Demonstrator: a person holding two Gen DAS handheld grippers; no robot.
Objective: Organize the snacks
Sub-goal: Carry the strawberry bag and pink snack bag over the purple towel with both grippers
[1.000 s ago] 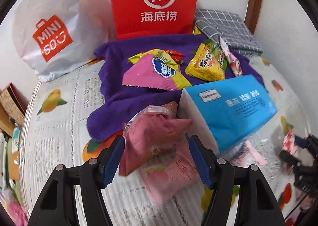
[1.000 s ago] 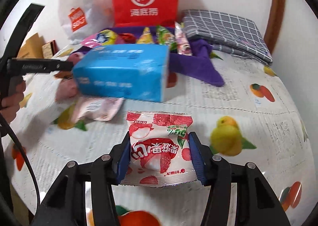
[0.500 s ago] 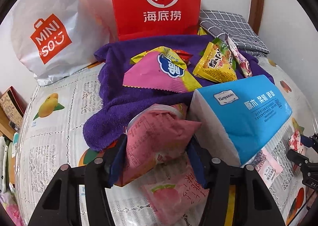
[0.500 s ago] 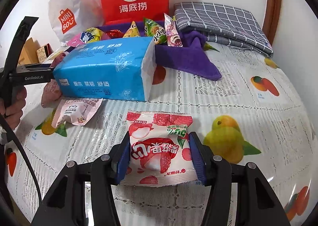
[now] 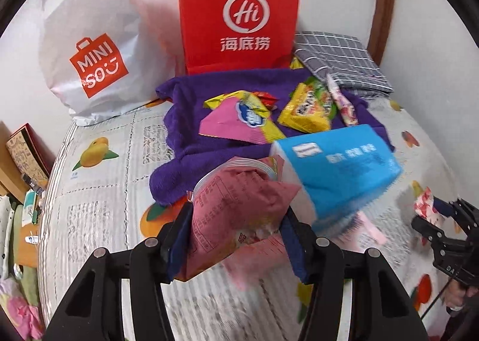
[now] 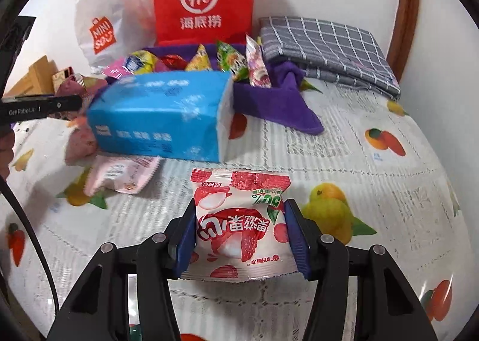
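Note:
My left gripper (image 5: 236,239) is shut on a dark pink snack bag (image 5: 239,209), held above the tablecloth next to a blue tissue pack (image 5: 338,167). My right gripper (image 6: 239,239) is shut on a white and red lychee-strawberry candy bag (image 6: 239,221), held low over the table. Several snack packets (image 5: 248,119) lie on a purple towel (image 5: 191,149) beyond. Another pink packet (image 6: 119,173) lies on the table by the tissue pack (image 6: 161,119). The right gripper also shows at the right edge of the left wrist view (image 5: 431,215).
A red Haidilao paper bag (image 5: 239,14) and a white Miniso bag (image 5: 89,50) stand against the back wall. A folded grey checked cloth (image 6: 326,47) lies at the back right. Boxes (image 5: 21,158) sit off the table's left edge.
My left gripper has lifted the dark pink bag and moved forward and right toward the towel. My right gripper holds its candy bag and has shifted a little closer to the tissue pack.

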